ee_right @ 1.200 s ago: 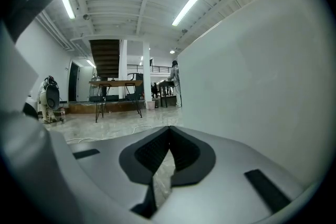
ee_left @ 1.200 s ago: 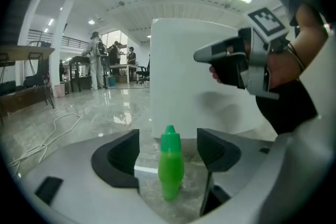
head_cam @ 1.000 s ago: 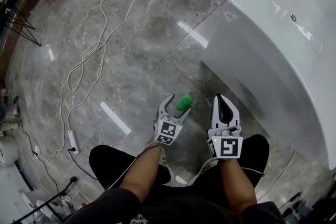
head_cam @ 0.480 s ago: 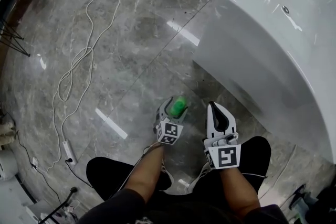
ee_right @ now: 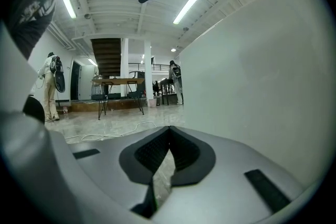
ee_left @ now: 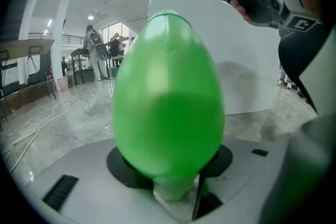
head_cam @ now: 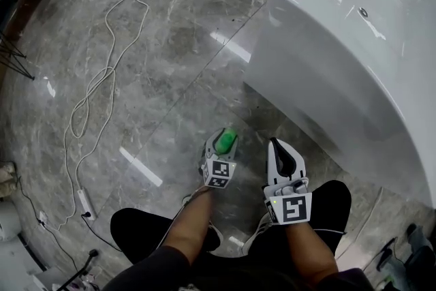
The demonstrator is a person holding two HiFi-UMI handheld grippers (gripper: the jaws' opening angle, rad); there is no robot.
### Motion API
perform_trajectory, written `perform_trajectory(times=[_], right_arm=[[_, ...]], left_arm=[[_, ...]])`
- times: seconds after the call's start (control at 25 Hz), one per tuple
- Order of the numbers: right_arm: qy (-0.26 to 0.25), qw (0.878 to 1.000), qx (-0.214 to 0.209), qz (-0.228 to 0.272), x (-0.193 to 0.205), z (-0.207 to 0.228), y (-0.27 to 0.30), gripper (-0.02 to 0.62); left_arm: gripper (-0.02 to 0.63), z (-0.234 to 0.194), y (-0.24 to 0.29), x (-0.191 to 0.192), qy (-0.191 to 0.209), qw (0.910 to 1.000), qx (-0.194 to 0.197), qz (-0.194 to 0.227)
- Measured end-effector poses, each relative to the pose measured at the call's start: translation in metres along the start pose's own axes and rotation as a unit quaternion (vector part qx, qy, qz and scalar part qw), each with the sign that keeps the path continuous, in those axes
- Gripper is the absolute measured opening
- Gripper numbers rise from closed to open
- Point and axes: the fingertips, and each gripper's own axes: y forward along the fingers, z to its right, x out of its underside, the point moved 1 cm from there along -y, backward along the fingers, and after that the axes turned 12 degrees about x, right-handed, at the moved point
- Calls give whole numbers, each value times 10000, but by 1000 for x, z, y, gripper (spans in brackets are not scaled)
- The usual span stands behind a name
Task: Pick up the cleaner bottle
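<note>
The cleaner bottle [head_cam: 225, 140] stands on the grey marble floor, and from the head view only its green egg-shaped cap shows. My left gripper [head_cam: 224, 144] points down at it, its jaws closing round the pale neck under the cap. In the left gripper view the green cap [ee_left: 168, 97] fills the middle and the dark pads [ee_left: 123, 168] hug the neck below it. My right gripper [head_cam: 281, 145] hovers just to the right of the bottle, apart from it. Its jaws are shut with nothing between them [ee_right: 168, 134].
A large white fixture [head_cam: 354, 44] rises at the right, close past the right gripper. A white cable [head_cam: 102, 78] loops over the floor at the left and ends in a power strip [head_cam: 83, 200]. The person's knees sit below both grippers.
My left gripper has sunk onto the bottle and its jaws have narrowed round the neck under the green cap. The right gripper has stayed in place.
</note>
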Motion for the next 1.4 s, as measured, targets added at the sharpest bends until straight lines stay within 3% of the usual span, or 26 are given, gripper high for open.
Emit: perform_trajectory(times=[0.2,0.4,0.68,0.84,1.04,1.2,1.4], right_arm=[[-70,9999,83,21,0,4,-2,17],[-65,9995,290,-79,-2,11,-2,17],[-42,9982,571,153,-42,18,-13,17],[-154,9968,763,185,-97,28,-29,17],[-207,9940,1066,-165,-194,45,-62,17],[-160,9941,1065,141,-297,54,-94,17],[-59,9891,1470,46,-402,95,-136,17]], left_arm=[[189,-7,2,-5,-242,9996,-118,32],[189,-11,-3,-29,-160,9997,-115,167],[187,-7,-25,-94,-66,9995,27,313],[187,-4,-60,-166,1,9988,46,490],[187,9,-124,-282,126,9979,131,630],[187,34,-179,-380,188,9974,211,664],[187,73,-238,-505,127,9966,321,747]])
